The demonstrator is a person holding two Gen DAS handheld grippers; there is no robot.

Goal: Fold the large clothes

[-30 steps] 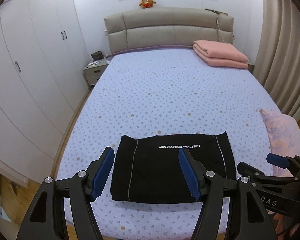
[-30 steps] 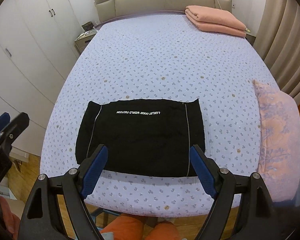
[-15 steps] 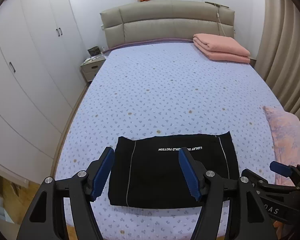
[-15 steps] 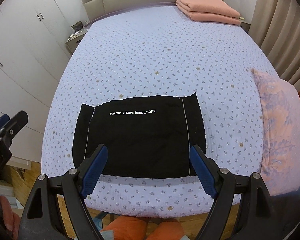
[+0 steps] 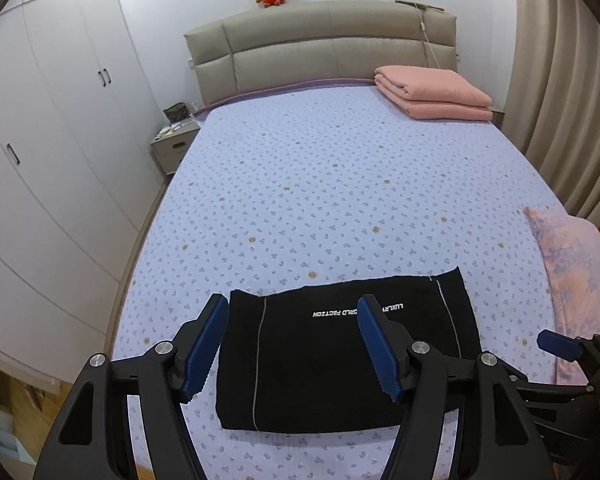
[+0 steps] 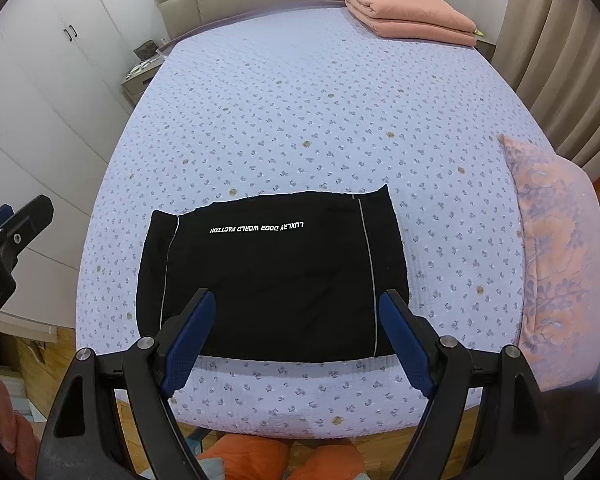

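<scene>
A black garment [image 5: 324, 364] [image 6: 272, 276], folded into a flat rectangle with white lettering and thin white stripes, lies near the foot edge of the bed [image 5: 332, 184] [image 6: 332, 92]. My left gripper [image 5: 292, 312] hovers open above its left half, nothing between the blue pads. My right gripper [image 6: 296, 304] hangs open over the garment's near edge, also holding nothing. The right gripper's tip [image 5: 560, 346] shows at the right of the left wrist view; the left gripper's body [image 6: 8, 236] shows at the left of the right wrist view.
A folded pink blanket [image 5: 432, 92] [image 6: 412, 14] lies by the headboard [image 5: 324, 44]. A pink floral pillow [image 5: 572, 276] [image 6: 556, 248] rests on the bed's right edge. White wardrobes [image 5: 48, 128] and a nightstand [image 5: 174, 144] stand left, curtains [image 5: 568, 80] right. Orange slippers [image 6: 280, 460] show below.
Both grippers have drifted back and slightly down, so the garment sits lower and further right in the left view. Both stayed open. The garment has not moved on the bed.
</scene>
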